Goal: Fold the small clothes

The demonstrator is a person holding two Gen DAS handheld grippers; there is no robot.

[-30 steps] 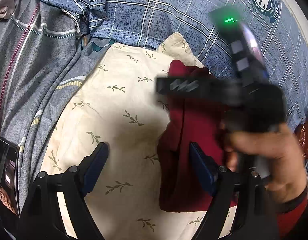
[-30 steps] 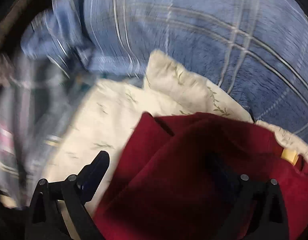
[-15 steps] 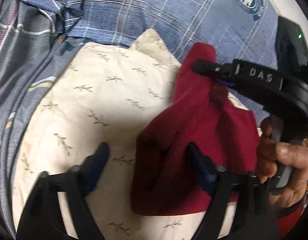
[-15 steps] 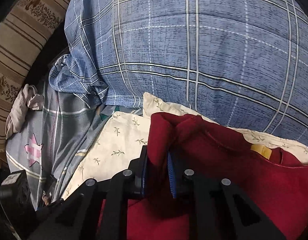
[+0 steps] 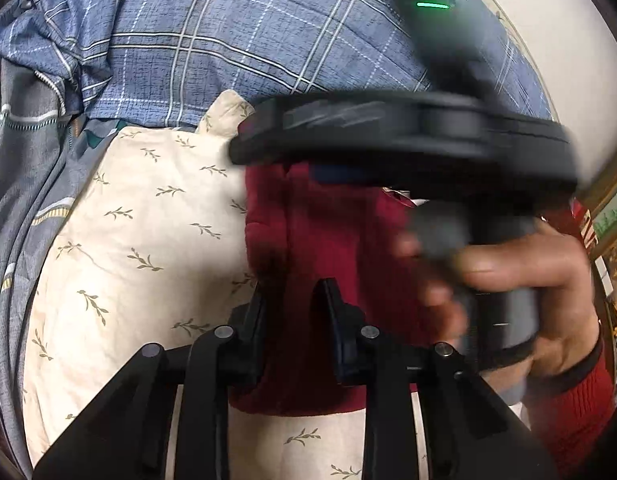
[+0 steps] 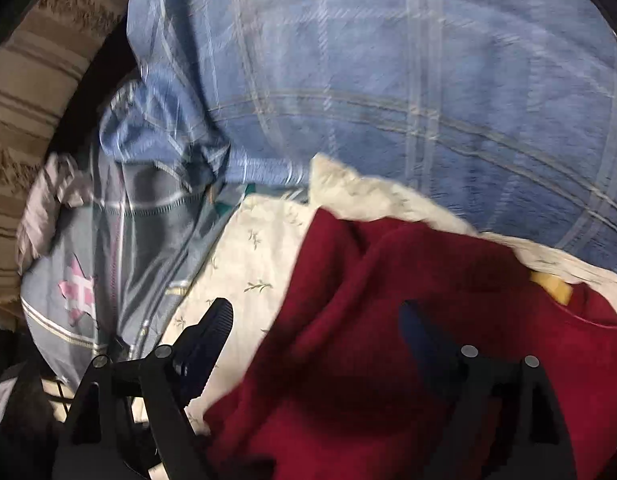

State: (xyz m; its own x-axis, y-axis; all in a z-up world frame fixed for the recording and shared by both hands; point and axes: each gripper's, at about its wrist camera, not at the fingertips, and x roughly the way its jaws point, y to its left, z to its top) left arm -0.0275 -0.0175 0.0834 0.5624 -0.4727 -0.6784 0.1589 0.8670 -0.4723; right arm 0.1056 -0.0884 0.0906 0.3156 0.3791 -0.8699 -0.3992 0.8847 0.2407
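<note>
**Operator:** Since the earlier frames, what had moved?

**Technician:** Both units had. The left gripper [image 5: 294, 304] had drawn its jaws from wide apart to a narrow gap and was closing on a fold of the red garment [image 5: 328, 240]; cloth sat between the fingers, pads apparently pressing it. The right gripper [image 6: 316, 324], previously pinched on the garment, was opening, its jaws standing wide with the red garment [image 6: 388, 340] lying under and between them but not clamped.

**Operator:** Garment location?

**Technician:** Directly ahead of the left gripper and running to its right, under the right unit held by a hand [image 5: 520, 276]. It rested on the cream leaf-print pillow [image 5: 140, 240].

**Operator:** Failure risks?

**Technician:** Judged from this state: the left pinch held only a thin bunched fold, so a lift could drag several layers and spoil the fold line, or the knit could slip out. The soft pillow gives no firm backing for a crease.

**Operator:** Surroundings?

**Technician:** Left of the grippers lay grey striped bedding [image 5: 24, 168]; beyond them, a blue plaid cover [image 6: 388, 80]; far left, a brown striped fabric [image 6: 32, 80].
</note>
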